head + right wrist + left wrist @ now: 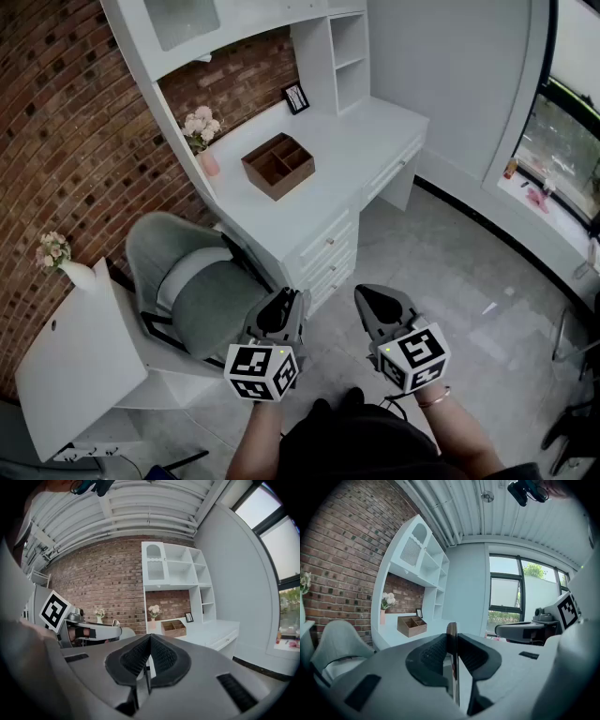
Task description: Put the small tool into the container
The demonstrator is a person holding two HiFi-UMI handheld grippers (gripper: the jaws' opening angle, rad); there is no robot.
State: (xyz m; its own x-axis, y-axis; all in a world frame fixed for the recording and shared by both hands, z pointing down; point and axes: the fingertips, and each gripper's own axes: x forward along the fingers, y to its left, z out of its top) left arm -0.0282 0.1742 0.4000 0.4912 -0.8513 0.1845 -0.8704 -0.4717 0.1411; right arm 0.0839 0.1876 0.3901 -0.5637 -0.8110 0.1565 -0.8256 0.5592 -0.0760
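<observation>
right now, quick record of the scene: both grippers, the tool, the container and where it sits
left gripper: shut on a thin flat tool, seen edge-on
right gripper: shut, nothing between its jaws
container: wooden divided box on the white desk, well apart from both grippers
beside container: vase of flowers
near left gripper: grey chair

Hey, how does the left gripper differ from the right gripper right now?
The left gripper is shut on a thin flat small tool standing on edge; the right gripper is shut on nothing. The left gripper hangs beside the chair, the right gripper over the floor. Both point toward the desk.
</observation>
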